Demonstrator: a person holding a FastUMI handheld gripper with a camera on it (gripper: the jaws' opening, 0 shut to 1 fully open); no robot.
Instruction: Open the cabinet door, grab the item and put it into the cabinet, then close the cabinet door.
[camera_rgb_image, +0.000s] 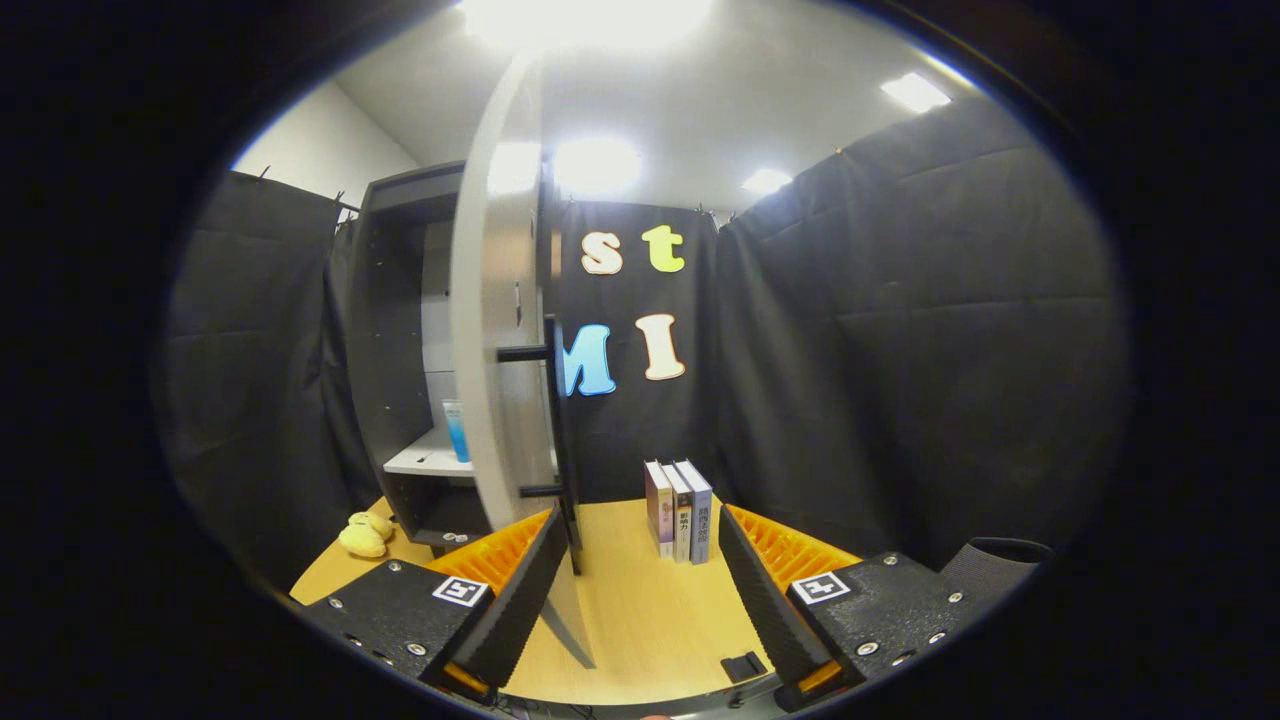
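1. The surface (640, 610) was pale wood, closed in by black cloth walls under a white ceiling with bright lamps.
2. A dark cabinet (400, 330) stood on the surface, beyond the left finger. Its pale door (497, 330) was swung wide open, edge-on toward the camera, and its black bar handle (562, 430) faced the fingers.
3. On the cabinet's white shelf (428, 460) stood a blue tube (456, 430), partly hidden behind the door.
4. Three books (679, 510) stood upright side by side on the surface, just ahead of the fingers and right of the door.
5. A small yellow soft item (366, 535) lay on the surface beside the cabinet's foot, well left of the fingers.
6. The hand-held gripper (640, 590) was wide open and held nothing; the door's lower edge and the handle's bottom end sat between its fingers, close to the left one.
7. The cabinet's upper shelves were dim and hard to make out. A small black object (742, 666) near the right finger could not be identified.
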